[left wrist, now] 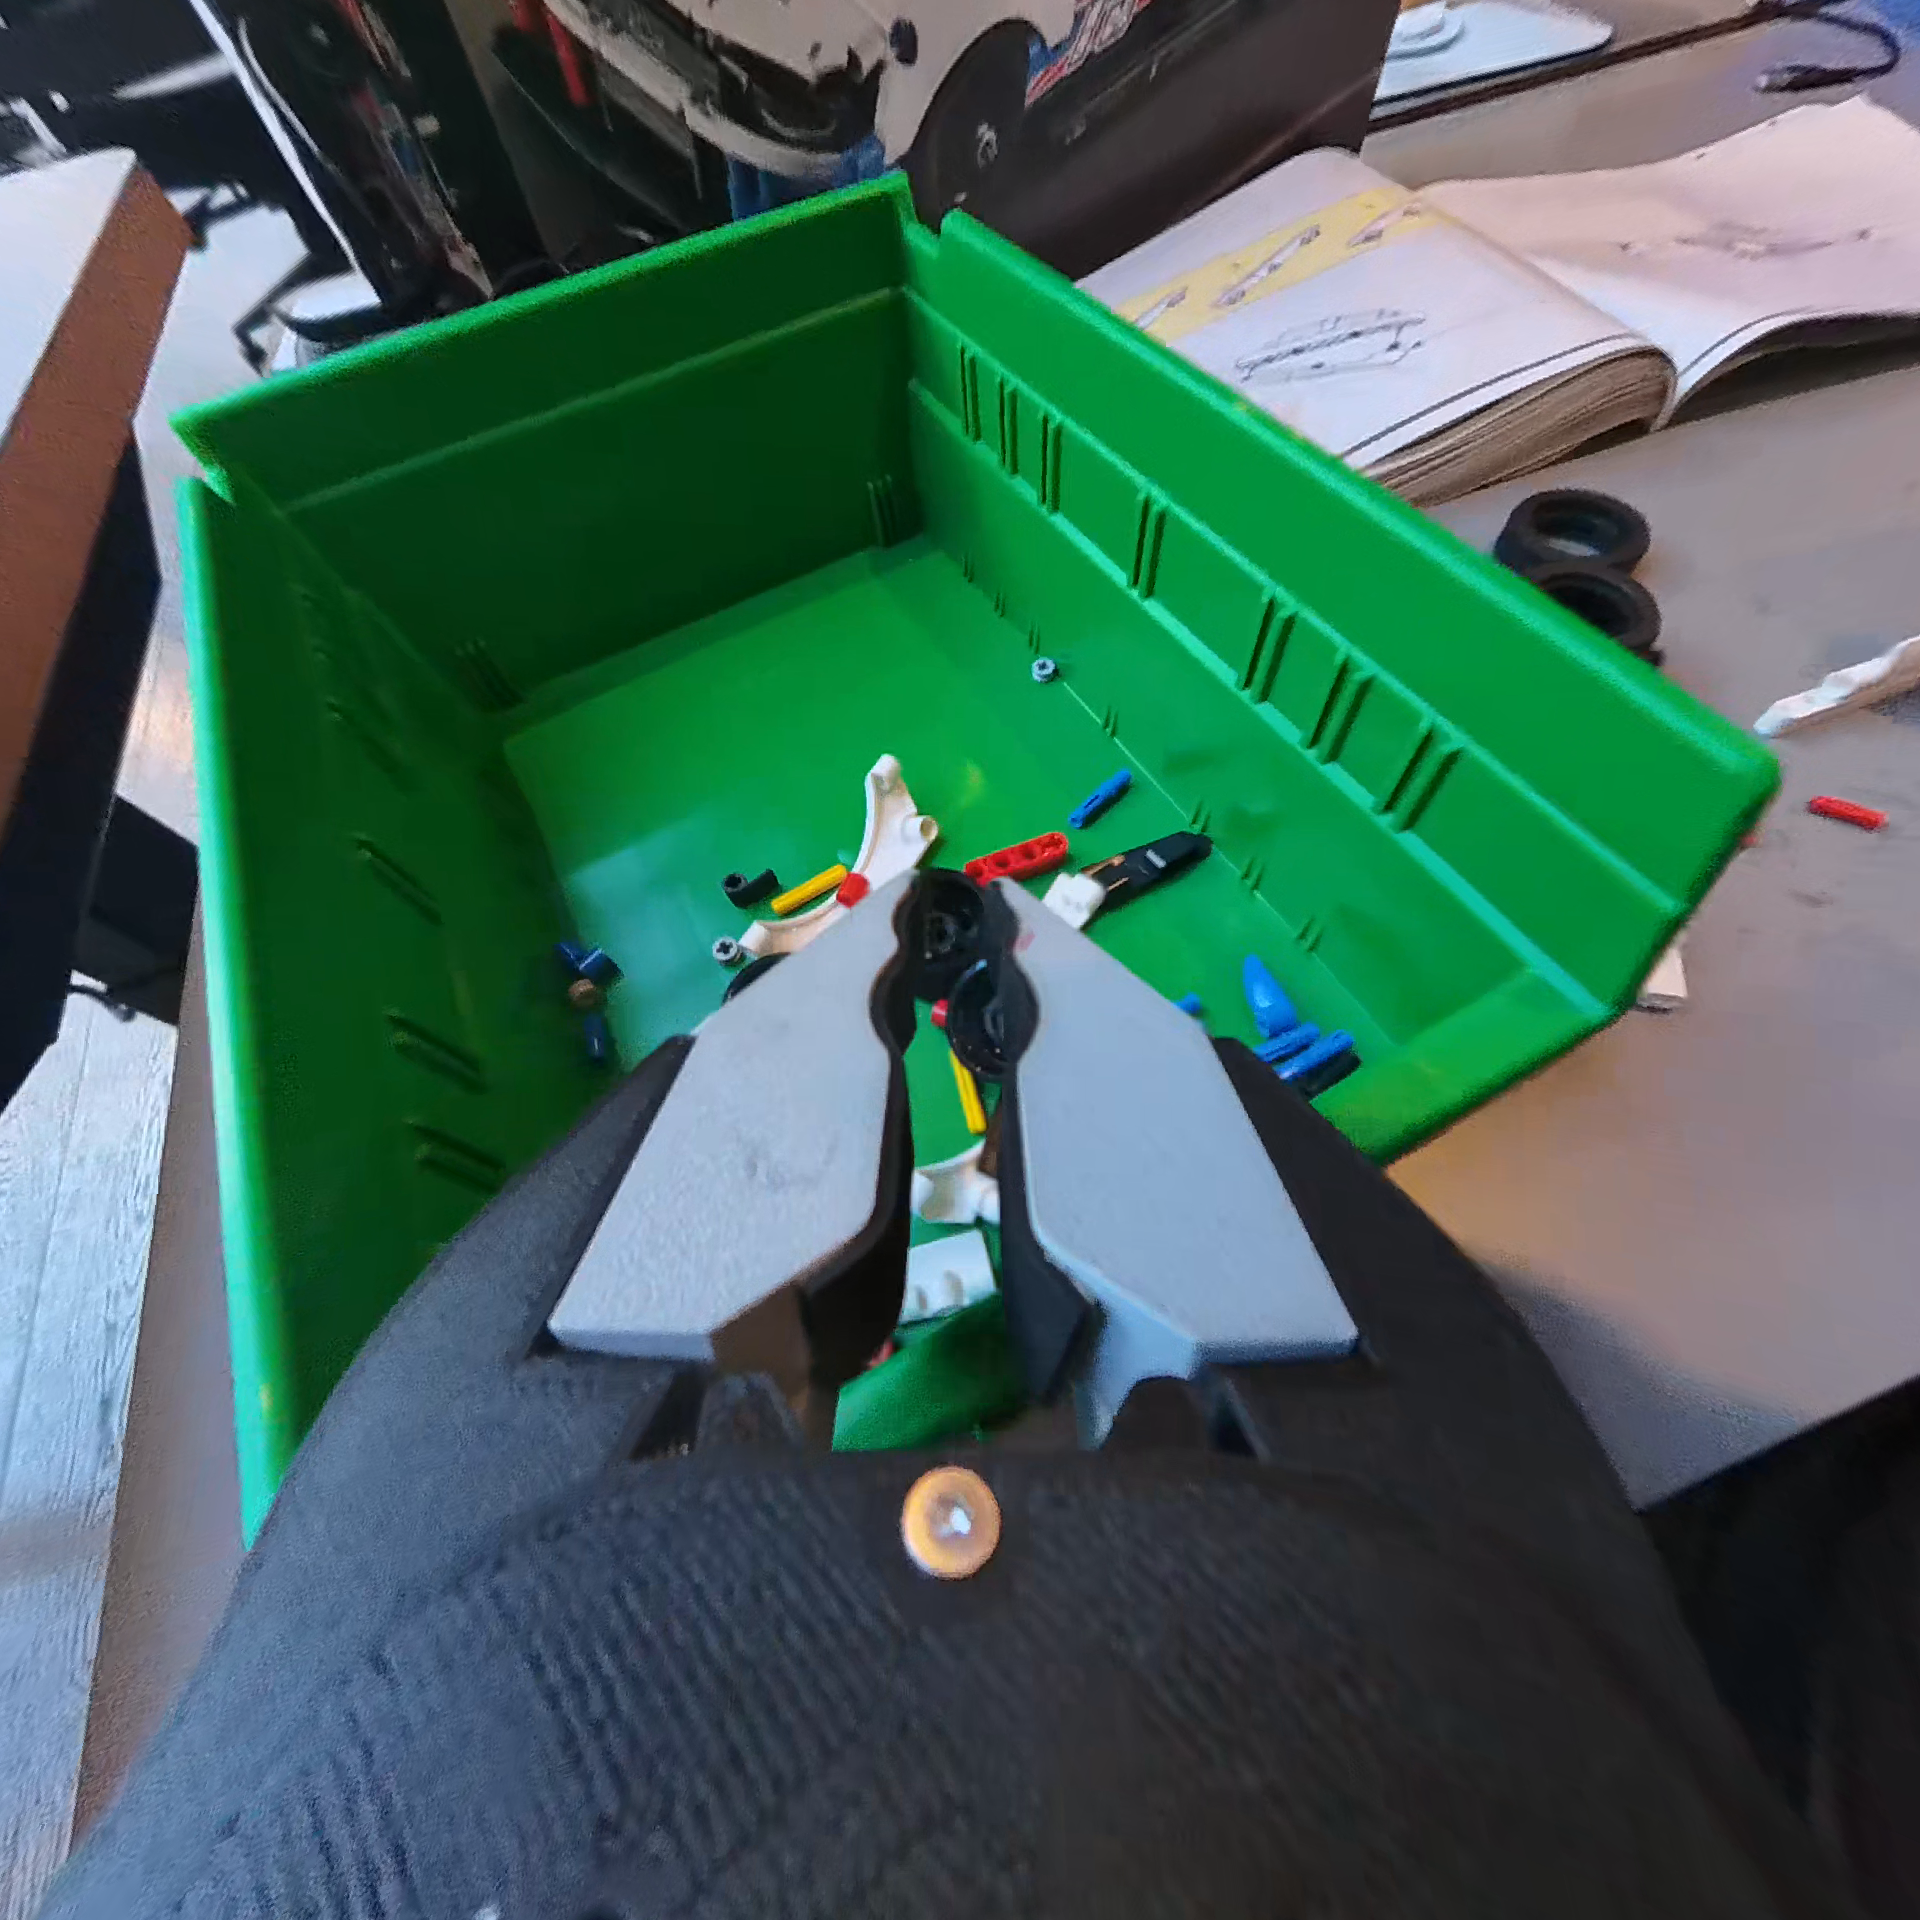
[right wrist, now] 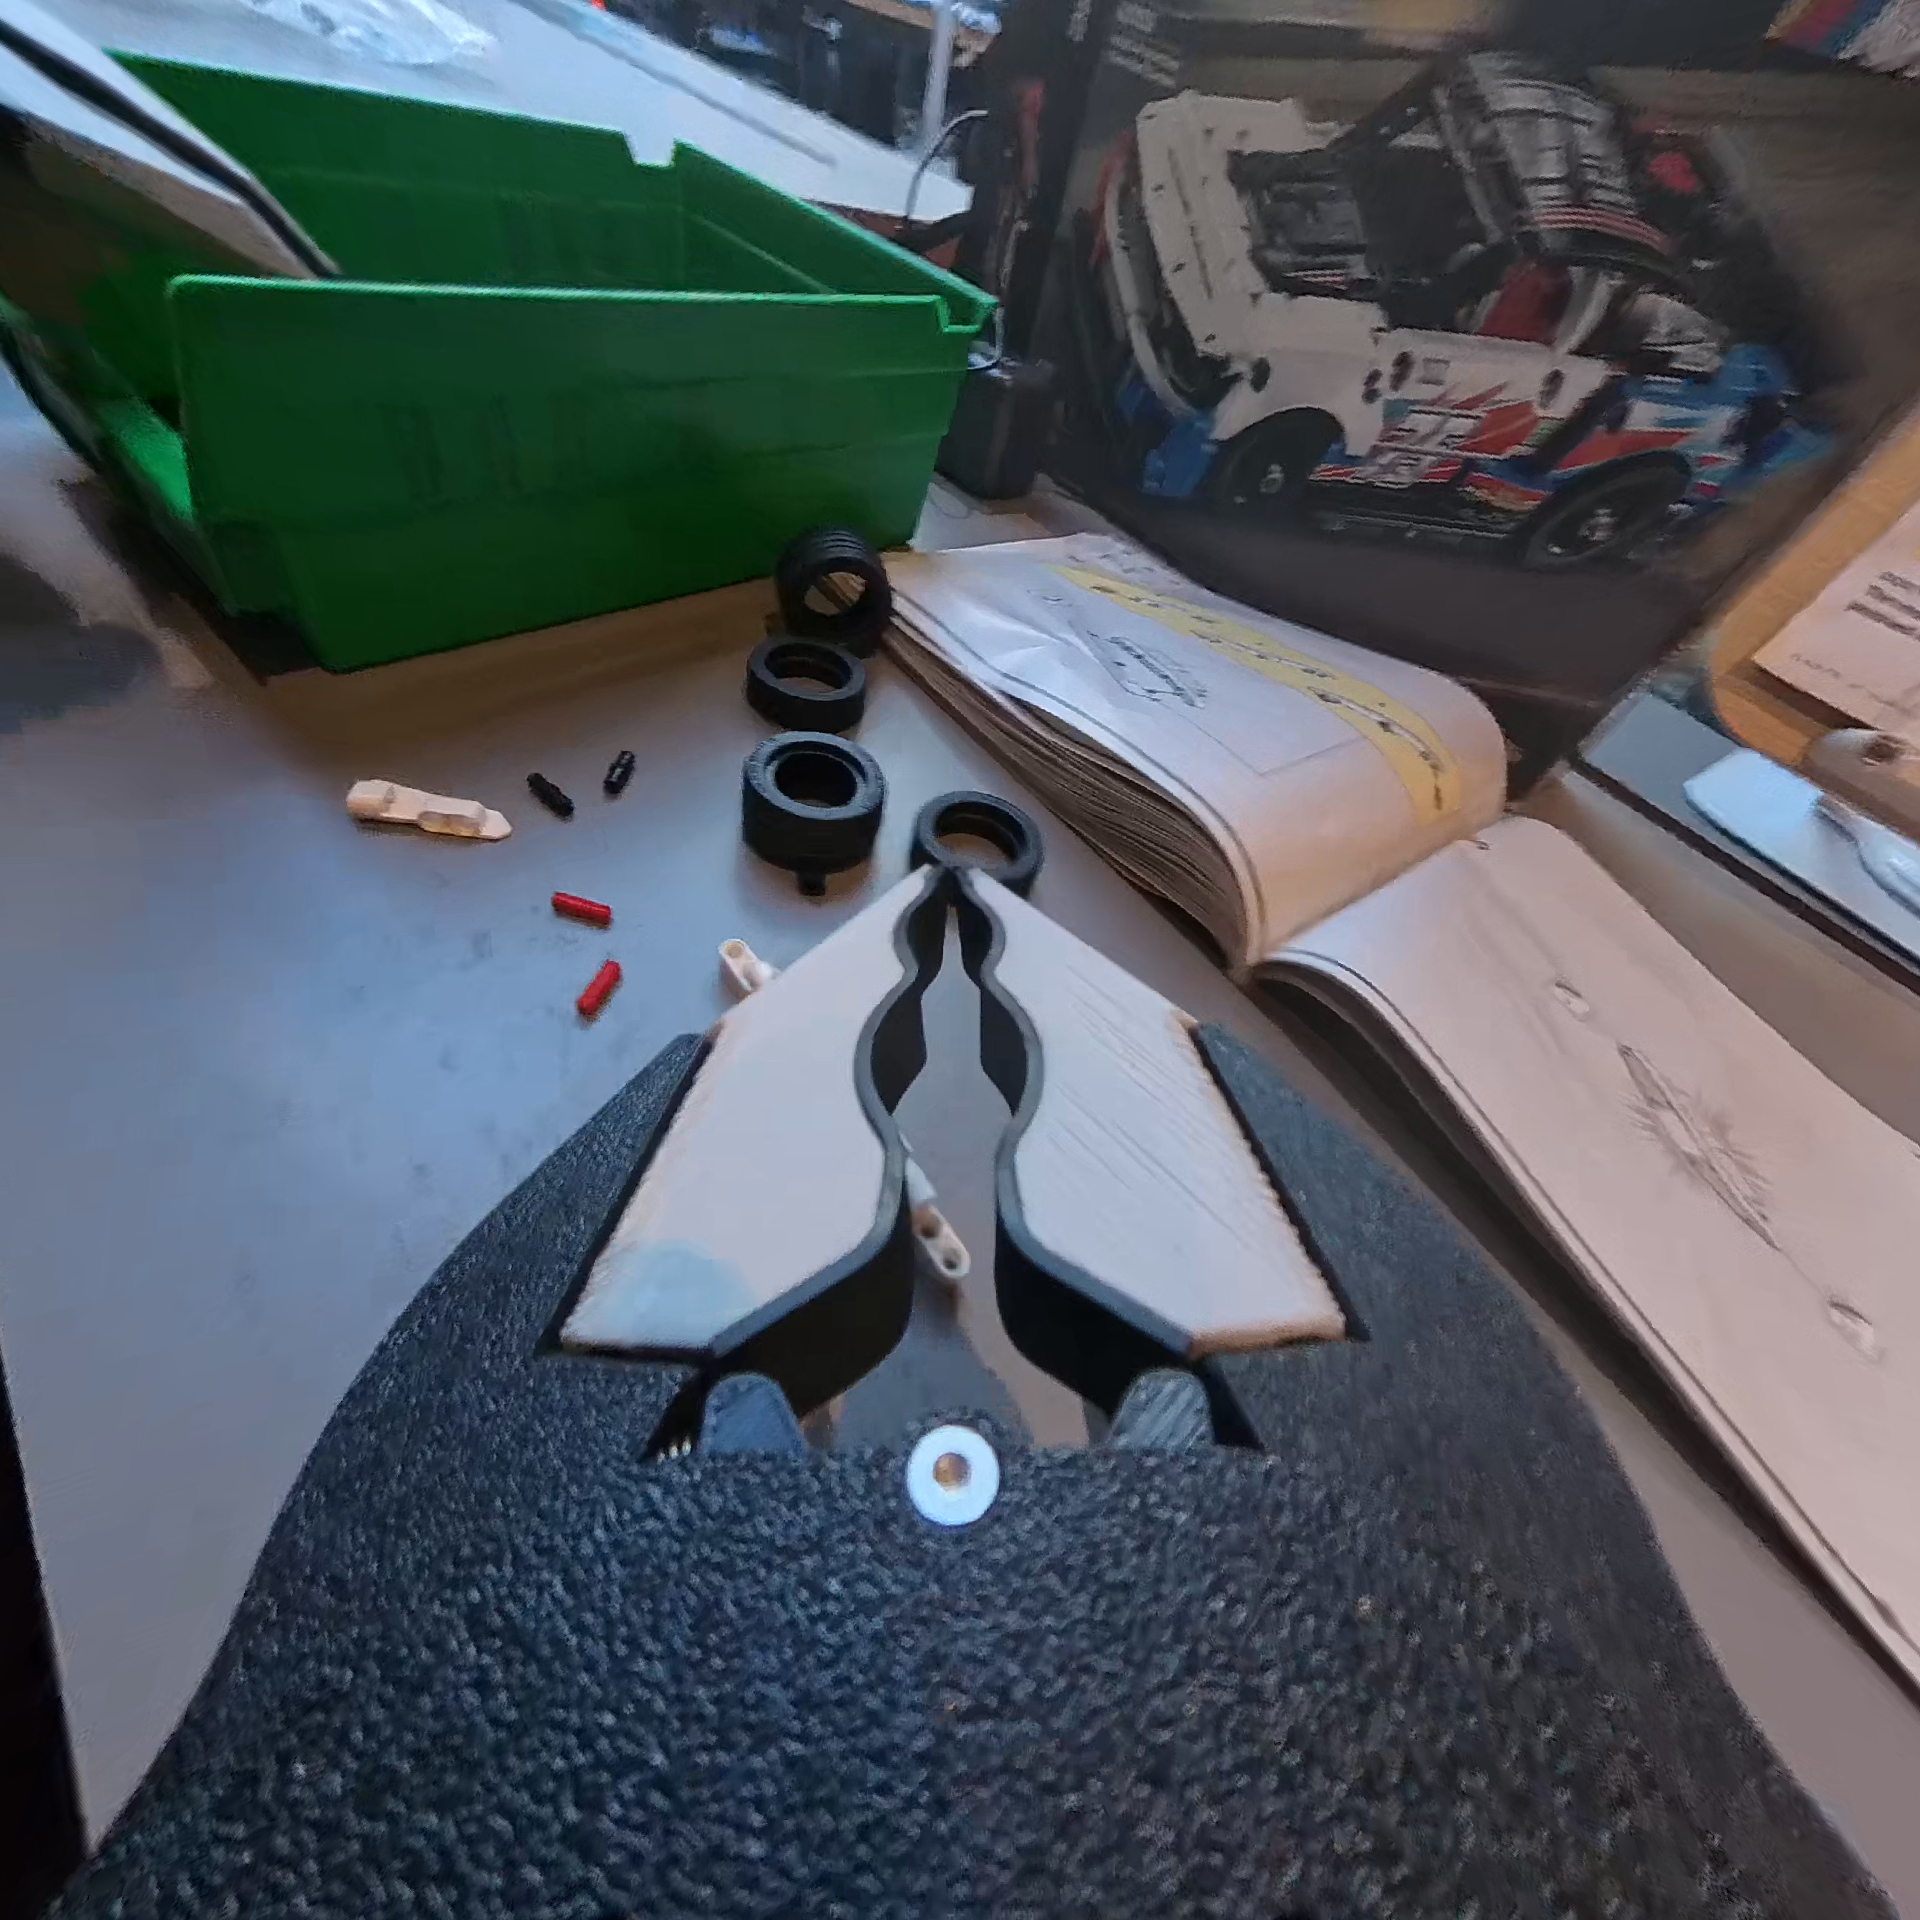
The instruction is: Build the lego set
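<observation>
My left gripper [left wrist: 956, 902] is over the open green bin [left wrist: 582, 582] and shut on a black round wheel piece [left wrist: 940, 927], held just behind the tips. A second black round part [left wrist: 987, 1016] shows between the fingers, closer to me. Loose parts lie on the bin floor: a white arch [left wrist: 896, 821], a red beam [left wrist: 1016, 858], a blue pin [left wrist: 1099, 798] and a yellow axle [left wrist: 810, 889]. My right gripper [right wrist: 948, 881] is low over the grey table, its tips shut on the near wall of a black tyre [right wrist: 977, 836].
Three more black tyres [right wrist: 814, 800] lie in a row toward the green bin [right wrist: 571, 447]. Red pins [right wrist: 580, 909], black pins [right wrist: 549, 795] and white pieces [right wrist: 426, 810] are scattered to the left. An open instruction book [right wrist: 1195, 707] lies to the right, and the set's box [right wrist: 1455, 312] stands behind it. The left gripper's tips are roughly 30 centimeters from the right gripper's. The white arch [left wrist: 896, 821] is closer to my left gripper, around 9 centimeters from its tips; the right tips are 30 centimeters off.
</observation>
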Demonstrator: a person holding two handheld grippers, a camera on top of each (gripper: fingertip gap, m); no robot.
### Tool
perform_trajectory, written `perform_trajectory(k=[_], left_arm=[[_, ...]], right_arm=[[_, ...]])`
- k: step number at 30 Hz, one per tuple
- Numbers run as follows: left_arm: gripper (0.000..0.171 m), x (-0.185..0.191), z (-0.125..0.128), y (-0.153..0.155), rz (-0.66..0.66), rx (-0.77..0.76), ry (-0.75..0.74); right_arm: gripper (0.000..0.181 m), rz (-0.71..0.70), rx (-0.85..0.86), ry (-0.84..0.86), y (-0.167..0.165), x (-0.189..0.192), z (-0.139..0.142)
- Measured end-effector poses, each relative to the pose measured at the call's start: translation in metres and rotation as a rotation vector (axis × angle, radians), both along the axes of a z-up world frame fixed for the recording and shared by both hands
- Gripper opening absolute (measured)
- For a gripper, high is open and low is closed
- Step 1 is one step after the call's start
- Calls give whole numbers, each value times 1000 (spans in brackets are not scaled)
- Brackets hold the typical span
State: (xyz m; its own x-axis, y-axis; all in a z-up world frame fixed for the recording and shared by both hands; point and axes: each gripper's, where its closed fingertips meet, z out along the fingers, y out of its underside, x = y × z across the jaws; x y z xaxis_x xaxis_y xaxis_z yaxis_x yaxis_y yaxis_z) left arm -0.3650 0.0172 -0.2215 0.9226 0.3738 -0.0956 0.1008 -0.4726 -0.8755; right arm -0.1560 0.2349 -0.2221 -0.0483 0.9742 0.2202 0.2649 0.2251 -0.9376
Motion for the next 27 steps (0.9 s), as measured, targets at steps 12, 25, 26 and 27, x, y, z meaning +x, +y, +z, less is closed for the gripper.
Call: perform_trajectory(k=[12, 25, 26, 27], left_arm=[[12, -22, -5, 12, -11, 57, -54], [11, -4, 2, 0, -25, 71, -38], [11, -3, 2, -1, -27, 74, -44], [11, -1, 2, -2, -29, 78, -49]], right_arm=[[15, 196, -157, -435, -36, -48, -57], [7, 219, -26, -543, -33, -66, -73], [7, 220, -31, -557, -33, -65, -73], [7, 225, -43, -572, -34, -63, -73]])
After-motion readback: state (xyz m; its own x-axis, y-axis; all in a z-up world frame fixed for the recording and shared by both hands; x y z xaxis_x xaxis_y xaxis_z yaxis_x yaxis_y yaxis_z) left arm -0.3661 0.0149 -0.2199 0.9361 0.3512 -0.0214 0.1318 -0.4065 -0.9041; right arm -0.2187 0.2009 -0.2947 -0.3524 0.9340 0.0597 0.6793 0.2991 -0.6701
